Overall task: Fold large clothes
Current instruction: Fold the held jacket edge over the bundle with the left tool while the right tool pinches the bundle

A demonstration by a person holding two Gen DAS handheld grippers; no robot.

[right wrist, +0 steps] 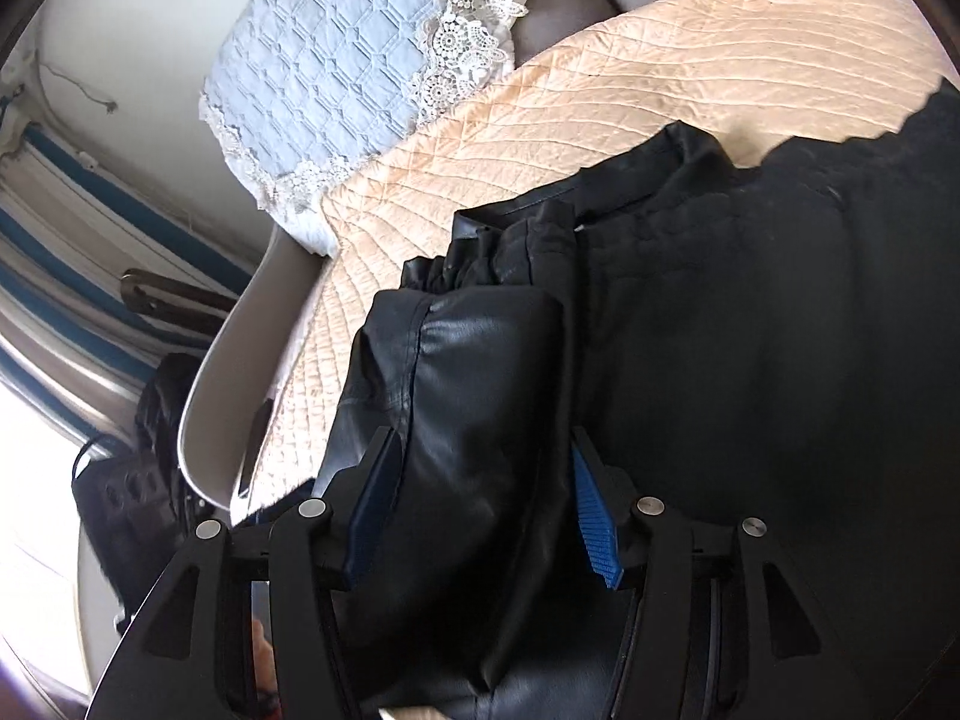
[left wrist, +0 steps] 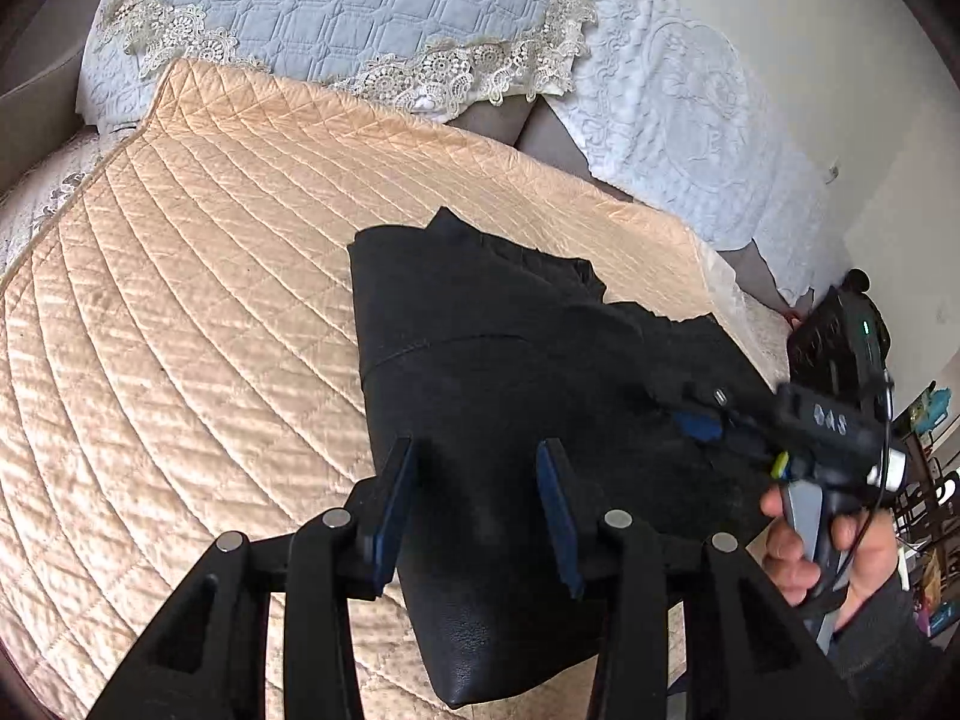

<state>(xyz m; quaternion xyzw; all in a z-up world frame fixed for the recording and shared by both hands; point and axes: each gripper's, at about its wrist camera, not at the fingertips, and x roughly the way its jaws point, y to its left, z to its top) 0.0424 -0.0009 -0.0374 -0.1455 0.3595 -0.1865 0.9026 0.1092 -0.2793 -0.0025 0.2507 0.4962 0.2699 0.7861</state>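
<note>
Black leather, folded into a thick bundle, is the jacket (left wrist: 516, 360) lying on the peach quilted cover (left wrist: 180, 330) in the centre of the left wrist view. The left claw (left wrist: 480, 510) stands released at the bottom of the frame, its fingers apart on either side of the jacket's lower fold. In the right wrist view the right claw (right wrist: 480, 510) likewise straddles a bulging fold with parted fingers, pads not pressing. A blue lace-edged pillow (left wrist: 360, 6) lies upper left; the right hand (left wrist: 834, 546) shows at lower right.
</note>
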